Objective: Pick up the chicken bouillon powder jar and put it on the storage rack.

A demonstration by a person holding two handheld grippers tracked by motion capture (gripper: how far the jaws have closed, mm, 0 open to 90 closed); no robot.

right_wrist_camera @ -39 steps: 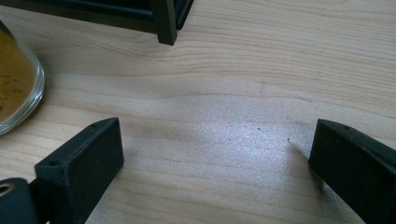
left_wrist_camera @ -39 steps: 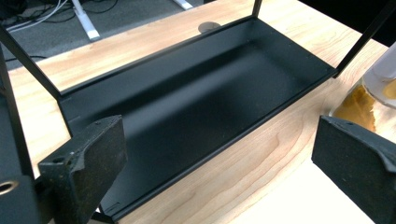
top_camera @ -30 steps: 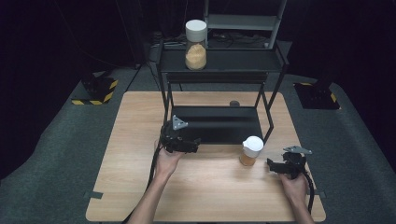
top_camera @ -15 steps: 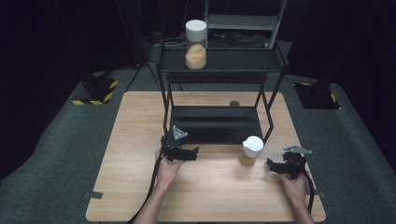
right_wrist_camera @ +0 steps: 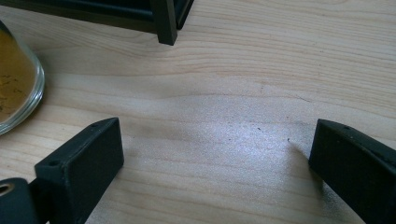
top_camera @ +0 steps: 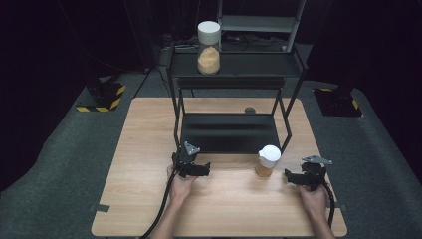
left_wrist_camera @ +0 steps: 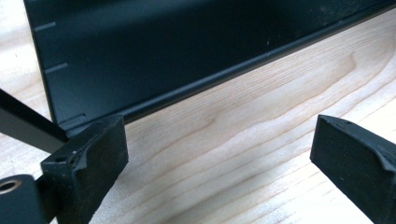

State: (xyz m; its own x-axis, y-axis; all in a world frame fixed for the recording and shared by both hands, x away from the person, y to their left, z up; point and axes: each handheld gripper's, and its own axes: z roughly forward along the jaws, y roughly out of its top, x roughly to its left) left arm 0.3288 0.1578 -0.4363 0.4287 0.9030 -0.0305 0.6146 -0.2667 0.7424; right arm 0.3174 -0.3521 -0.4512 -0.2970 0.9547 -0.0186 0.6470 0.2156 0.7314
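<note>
A small glass jar (top_camera: pixel 267 161) with a white lid and amber contents stands on the wooden table (top_camera: pixel 149 129), just in front of the black rack's right front leg. A taller white-lidded jar (top_camera: pixel 208 48) of tan contents stands on the rack's top shelf (top_camera: pixel 259 64). My left gripper (top_camera: pixel 205 169) rests low on the table before the rack's lower shelf (top_camera: pixel 229 133), open and empty, as the left gripper view (left_wrist_camera: pixel 219 154) confirms. My right gripper (top_camera: pixel 289 175) sits right of the small jar, open (right_wrist_camera: pixel 215 154), with the jar (right_wrist_camera: pixel 16 79) off its left jaw, apart from it.
The rack's leg (right_wrist_camera: pixel 166 23) stands on the table ahead of the right gripper. The lower shelf's front edge (left_wrist_camera: pixel 196 84) runs close in front of the left gripper. A small dark round object (top_camera: pixel 250 110) lies on the table behind the rack. Grey carpet surrounds the table.
My left gripper has drawn back from the lower shelf toward the table's near edge. The right gripper and both jars have stayed put.
</note>
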